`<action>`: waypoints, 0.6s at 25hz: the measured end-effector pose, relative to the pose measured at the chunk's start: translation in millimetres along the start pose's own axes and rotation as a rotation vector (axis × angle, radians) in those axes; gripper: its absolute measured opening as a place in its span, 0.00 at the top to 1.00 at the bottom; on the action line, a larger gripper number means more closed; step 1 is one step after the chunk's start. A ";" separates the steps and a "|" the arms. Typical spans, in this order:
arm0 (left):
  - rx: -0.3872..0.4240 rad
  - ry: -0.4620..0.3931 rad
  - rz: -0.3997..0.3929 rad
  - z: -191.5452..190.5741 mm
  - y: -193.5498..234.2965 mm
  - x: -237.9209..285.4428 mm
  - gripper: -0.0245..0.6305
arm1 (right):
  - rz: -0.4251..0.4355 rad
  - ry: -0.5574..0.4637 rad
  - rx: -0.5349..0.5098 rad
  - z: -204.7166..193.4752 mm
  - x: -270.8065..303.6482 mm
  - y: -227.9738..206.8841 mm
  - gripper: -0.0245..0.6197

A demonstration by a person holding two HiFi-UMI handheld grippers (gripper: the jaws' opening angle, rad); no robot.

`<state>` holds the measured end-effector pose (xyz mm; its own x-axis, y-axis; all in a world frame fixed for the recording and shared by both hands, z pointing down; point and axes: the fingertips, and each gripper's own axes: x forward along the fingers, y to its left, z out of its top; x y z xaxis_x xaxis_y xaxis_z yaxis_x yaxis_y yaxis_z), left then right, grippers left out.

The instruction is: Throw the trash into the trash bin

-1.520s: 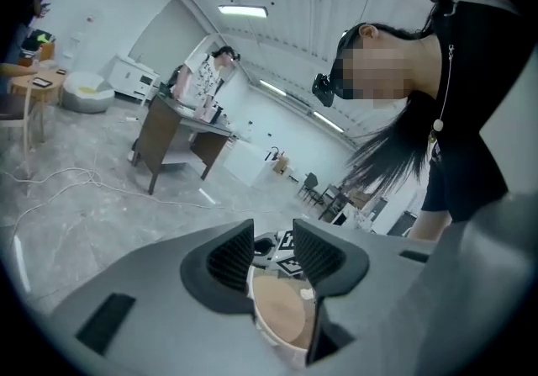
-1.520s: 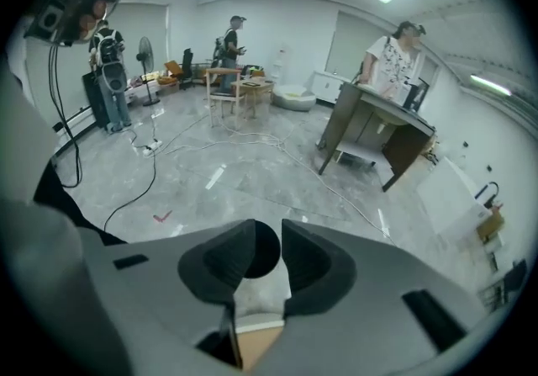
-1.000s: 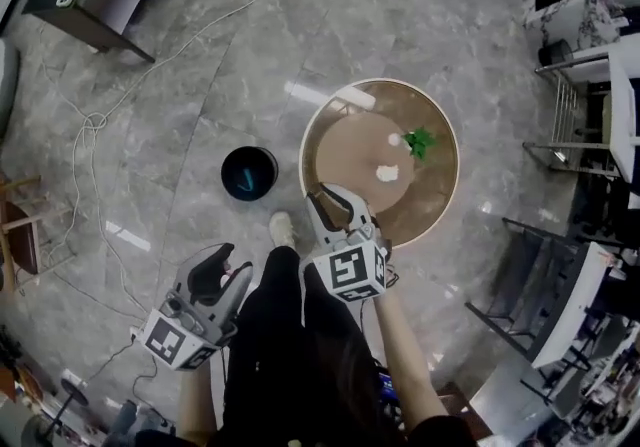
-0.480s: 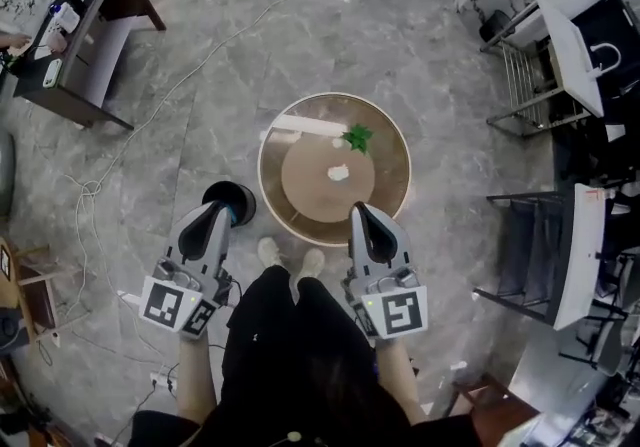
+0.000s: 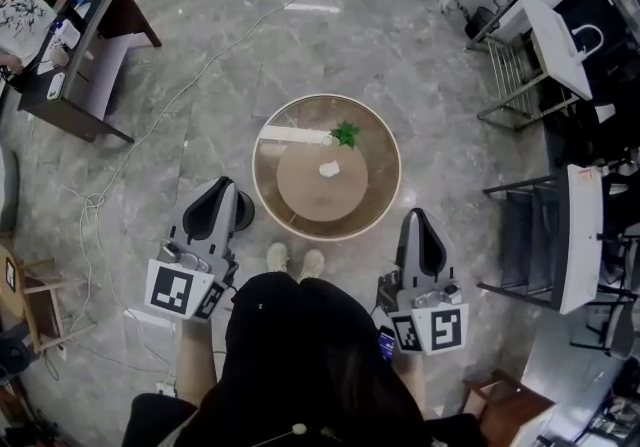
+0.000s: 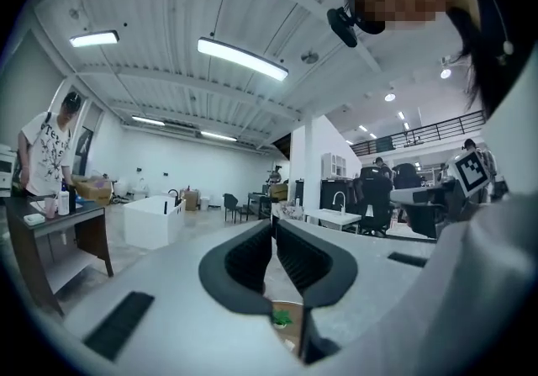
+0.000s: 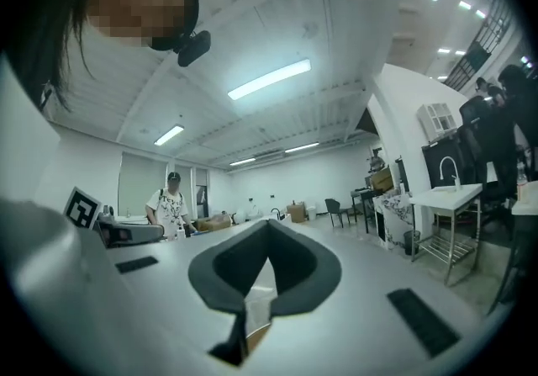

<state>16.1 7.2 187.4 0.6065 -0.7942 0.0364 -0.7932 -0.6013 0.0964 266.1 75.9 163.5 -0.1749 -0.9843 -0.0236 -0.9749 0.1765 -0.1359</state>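
In the head view, a round counter [image 5: 377,197] stands on the grey stone floor [image 5: 430,65] right in front of the person's shoes [image 5: 278,257]. On its inner disc lie two bits of trash: a green scrap [image 5: 345,133] toward the far side of the counter and a white paper wad [image 5: 328,169] near its middle, the two close but apart. The black trash bin [image 5: 247,213] sits on the floor just left of the counter, mostly hidden behind the left gripper [image 5: 224,187]. That gripper is held over the floor to the counter's left. The right gripper [image 5: 415,216] is near the counter's right rim, off its edge. A white cable [image 5: 180,85] trails across the floor beyond the counter on the left.

In the left gripper view, the left gripper [image 6: 274,227] points level across the room. Its jaws have just been closing and now stand clenched with only a thin slit between them, holding nothing. Below them a sliver of the counter shows, with the green scrap [image 6: 282,315] on it. A person [image 6: 46,151] stands far off to the left.

In the right gripper view, the right gripper [image 7: 268,225] has its jaws clenched tip to tip and empty. Another person [image 7: 172,204] stands in the background to the left.
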 end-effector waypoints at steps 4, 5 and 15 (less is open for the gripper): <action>-0.016 -0.025 0.032 8.2 5.3 -3.8 0.93 | -0.002 -0.026 0.016 8.2 -2.0 -1.7 0.96; -0.022 -0.031 0.037 9.5 6.5 -5.0 0.93 | 0.000 -0.028 0.011 9.7 -2.0 -1.1 0.96; -0.064 -0.062 0.065 20.9 19.1 -13.6 0.93 | -0.014 -0.041 0.015 14.5 -2.8 6.7 0.96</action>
<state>-8.4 4.7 167.9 0.5477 -0.8365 -0.0168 -0.8245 -0.5430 0.1590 262.1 79.8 148.4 -0.1552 -0.9859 -0.0623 -0.9749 0.1630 -0.1518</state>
